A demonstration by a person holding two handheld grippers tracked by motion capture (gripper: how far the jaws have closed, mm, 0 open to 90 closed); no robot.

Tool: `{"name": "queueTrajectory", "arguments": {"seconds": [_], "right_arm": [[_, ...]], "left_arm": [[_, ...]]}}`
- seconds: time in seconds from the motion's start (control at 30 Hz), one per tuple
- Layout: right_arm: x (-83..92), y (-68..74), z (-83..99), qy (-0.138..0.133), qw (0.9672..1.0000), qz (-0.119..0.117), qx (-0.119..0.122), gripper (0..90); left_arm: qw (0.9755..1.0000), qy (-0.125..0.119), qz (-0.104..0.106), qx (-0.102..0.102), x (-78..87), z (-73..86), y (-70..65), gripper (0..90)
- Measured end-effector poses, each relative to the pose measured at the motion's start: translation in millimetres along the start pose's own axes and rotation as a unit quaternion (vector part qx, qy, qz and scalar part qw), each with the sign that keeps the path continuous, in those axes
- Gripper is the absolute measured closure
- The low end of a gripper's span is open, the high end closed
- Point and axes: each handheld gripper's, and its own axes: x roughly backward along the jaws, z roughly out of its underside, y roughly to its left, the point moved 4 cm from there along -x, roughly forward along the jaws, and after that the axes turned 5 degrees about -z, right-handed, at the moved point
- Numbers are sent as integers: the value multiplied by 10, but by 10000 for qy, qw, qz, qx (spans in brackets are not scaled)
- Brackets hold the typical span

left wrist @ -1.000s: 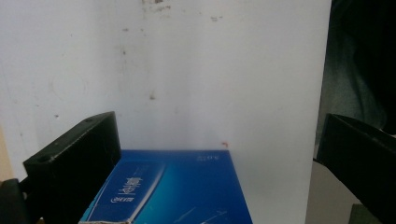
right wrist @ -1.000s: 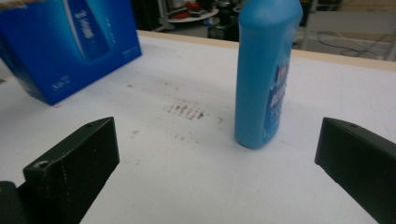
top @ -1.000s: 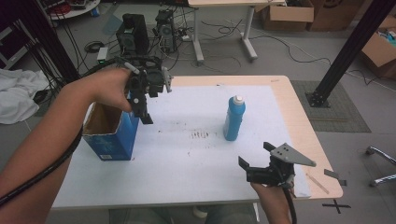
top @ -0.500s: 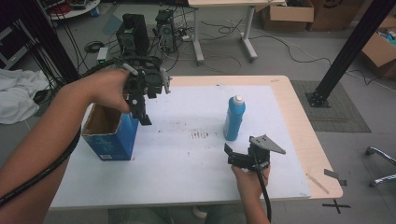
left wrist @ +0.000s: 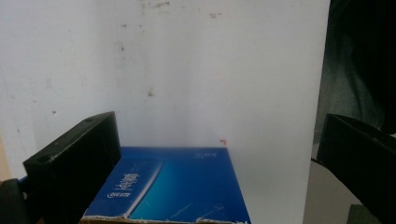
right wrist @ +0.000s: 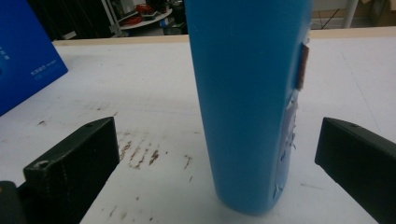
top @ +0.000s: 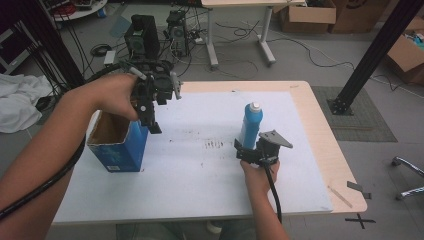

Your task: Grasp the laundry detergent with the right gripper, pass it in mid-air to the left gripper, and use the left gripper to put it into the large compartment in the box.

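A tall blue bottle (top: 251, 124) with a white cap stands upright on the white mat (top: 200, 170). My right gripper (top: 251, 150) is right in front of its base, open. In the right gripper view the bottle (right wrist: 247, 102) stands between the spread jaws of the right gripper (right wrist: 215, 140), neither jaw touching it. An open blue carton (top: 117, 142) stands at the mat's left. My left gripper (top: 149, 120) hovers above the carton's right edge, pointing down. In the left gripper view the left gripper (left wrist: 219, 140) is open over the carton's blue side (left wrist: 177, 186).
The wooden table edge (top: 325, 130) runs along the mat's right side. Dark smudges (top: 216, 145) mark the mat's middle. Beyond the table are computer towers (top: 142, 30), cables, another desk and cardboard boxes (top: 310, 15). A black post (top: 370, 55) stands at right.
My right gripper has moved from the table's front right corner leftward and forward, up to the bottle's base. The left gripper has stayed above the carton.
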Motion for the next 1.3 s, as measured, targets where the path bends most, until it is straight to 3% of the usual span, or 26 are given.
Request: {"name": "queueTrajectory", "arguments": {"seconds": [0.27,0.6,0.8,0.9,1.3], "right_arm": [[-229,-65,-29,-30,10000,82,-13,0],[-337,-84,-33,-155,9997,210,-42,8],[-370,-96,-28,-125,9991,389,99,101],[-384,-113,-27,-109,9991,409,16,138],[-397,-135,-35,-143,9979,628,51,243]], "left_arm": [[10000,9,-5,46,5,43,0,1],[9999,59,-24,96,29,94,0,1],[9999,49,-32,107,35,104,-5,1],[9999,51,-19,124,30,107,-7,1],[9998,135,27,155,-15,135,-10,1]]}}
